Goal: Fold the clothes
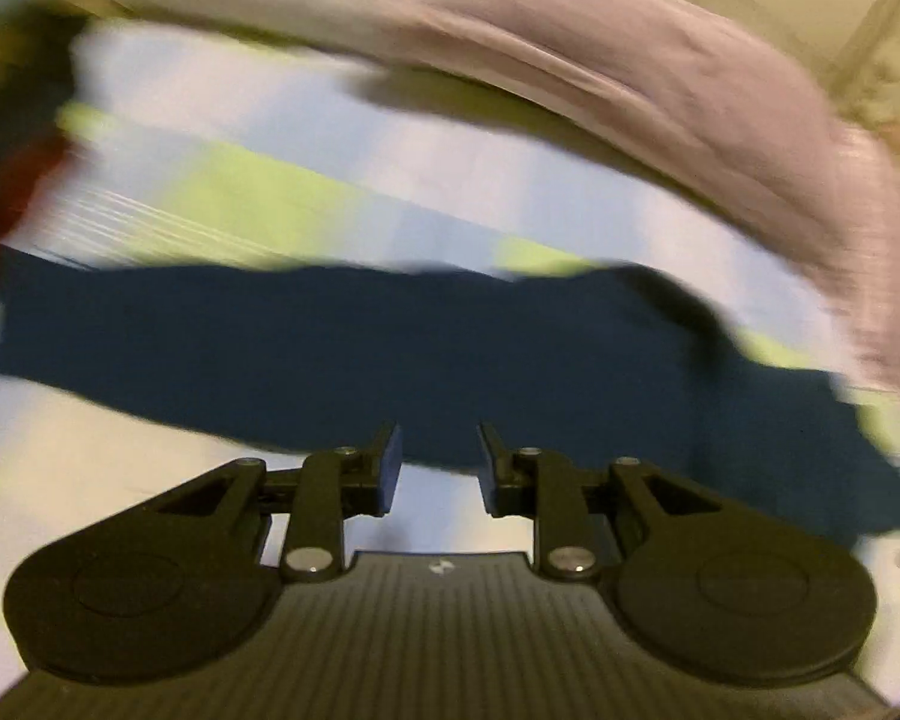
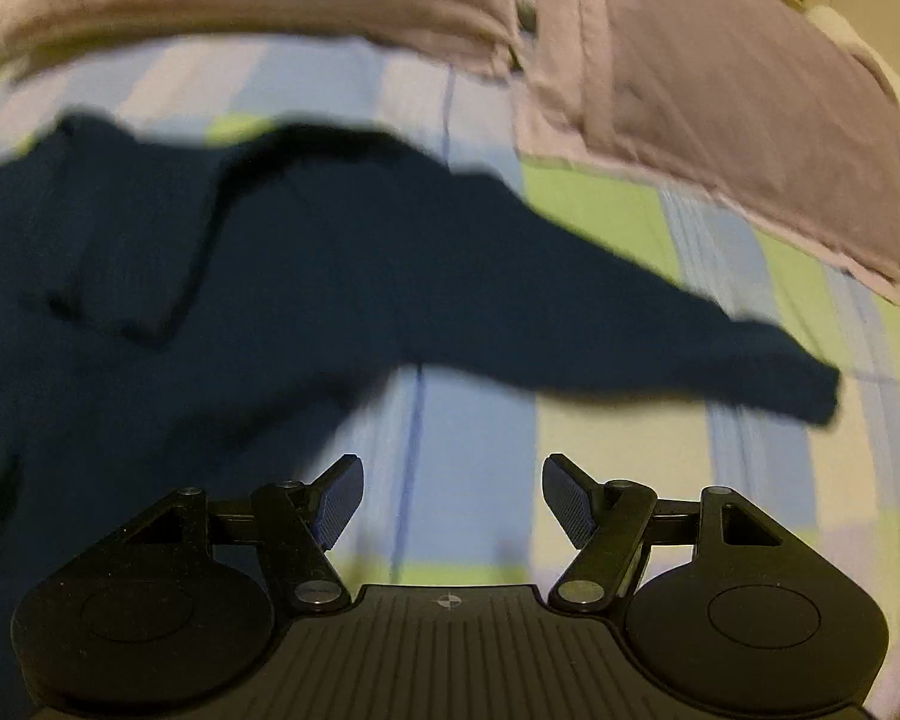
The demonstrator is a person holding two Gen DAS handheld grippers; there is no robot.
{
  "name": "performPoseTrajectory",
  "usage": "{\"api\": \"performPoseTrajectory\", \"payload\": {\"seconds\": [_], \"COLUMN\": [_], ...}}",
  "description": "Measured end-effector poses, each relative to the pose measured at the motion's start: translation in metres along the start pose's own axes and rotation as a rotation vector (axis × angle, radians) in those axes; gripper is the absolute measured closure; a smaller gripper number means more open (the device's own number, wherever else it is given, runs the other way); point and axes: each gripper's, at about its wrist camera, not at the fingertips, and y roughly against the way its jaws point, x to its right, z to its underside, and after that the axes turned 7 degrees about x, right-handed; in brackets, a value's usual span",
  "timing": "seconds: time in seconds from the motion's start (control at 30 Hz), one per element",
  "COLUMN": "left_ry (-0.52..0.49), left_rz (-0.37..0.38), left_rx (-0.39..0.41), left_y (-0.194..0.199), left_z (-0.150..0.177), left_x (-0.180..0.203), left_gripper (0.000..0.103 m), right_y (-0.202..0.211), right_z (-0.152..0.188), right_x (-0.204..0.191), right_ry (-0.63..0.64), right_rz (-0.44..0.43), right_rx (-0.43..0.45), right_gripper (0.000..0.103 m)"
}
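Two grippers hang over a bed with a checked sheet (image 2: 474, 480) of blue, green and pale squares. One dark blue garment (image 2: 282, 276) lies spread on the sheet, a long sleeve (image 2: 660, 348) reaching toward the pillow edge. Two mauve pillows (image 2: 720, 96) sit along the far edge of the bed. Left gripper (image 1: 439, 468): jaws narrowly parted, nothing between the pads, poised at the garment's near edge; view blurred. Right gripper (image 2: 453, 498): jaws well apart, empty, above bare sheet just beside the garment's body and below the sleeve.
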Motion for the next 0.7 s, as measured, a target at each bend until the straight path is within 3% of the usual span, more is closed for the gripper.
{"api": "performPoseTrajectory", "payload": {"seconds": [0.13, 0.23, 0.3, 0.37, 0.43, 0.5, 0.53, 0.57, 0.63, 0.7], "left_ry": [0.082, 0.111, 0.112, 0.108, 0.096, 0.074, 0.062, 0.055, 0.077, 0.122], "left_rz": [0.219, 0.296, 0.305, 0.308, 0.322, 0.357, 0.372, 0.387, 0.435, 0.479], "left_rx": [-0.051, -0.075, -0.093, -0.100, -0.110, -0.141, -0.157, -0.171, -0.160, -0.090], "left_y": [-0.061, -0.104, -0.131, -0.152, -0.170, -0.180, -0.185, -0.190, -0.198, -0.207], "left_z": [0.004, 0.004, 0.002, 0.003, 0.002, 0.000, -0.001, -0.004, -0.021, -0.051], "left_x": [0.050, 0.077, 0.090, 0.100, 0.110, 0.115, 0.118, 0.122, 0.127, 0.129], "left_gripper": [0.074, 0.073, 0.073, 0.073, 0.074, 0.082, 0.091, 0.100, 0.100, 0.100], "right_y": [-0.033, -0.076, -0.107, -0.136, -0.161, -0.183, -0.190, -0.196, -0.201, -0.205], "right_z": [-0.030, -0.044, -0.051, -0.057, -0.063, -0.068, -0.071, -0.075, -0.094, -0.117], "right_x": [0.010, 0.014, 0.009, -0.003, -0.017, -0.029, -0.034, -0.037, -0.037, -0.032], "right_ry": [-0.277, -0.552, -0.668, -0.698, -0.697, -0.688, -0.672, -0.652, -0.619, -0.605], "right_rz": [-0.180, -0.365, -0.471, -0.541, -0.578, -0.614, -0.634, -0.654, -0.692, -0.736], "right_rx": [0.072, 0.062, 0.044, 0.012, -0.029, -0.064, -0.070, -0.078, -0.056, -0.011], "right_gripper": [0.034, 0.034, 0.036, 0.047, 0.048, 0.057, 0.087, 0.096, 0.097, 0.097]}}
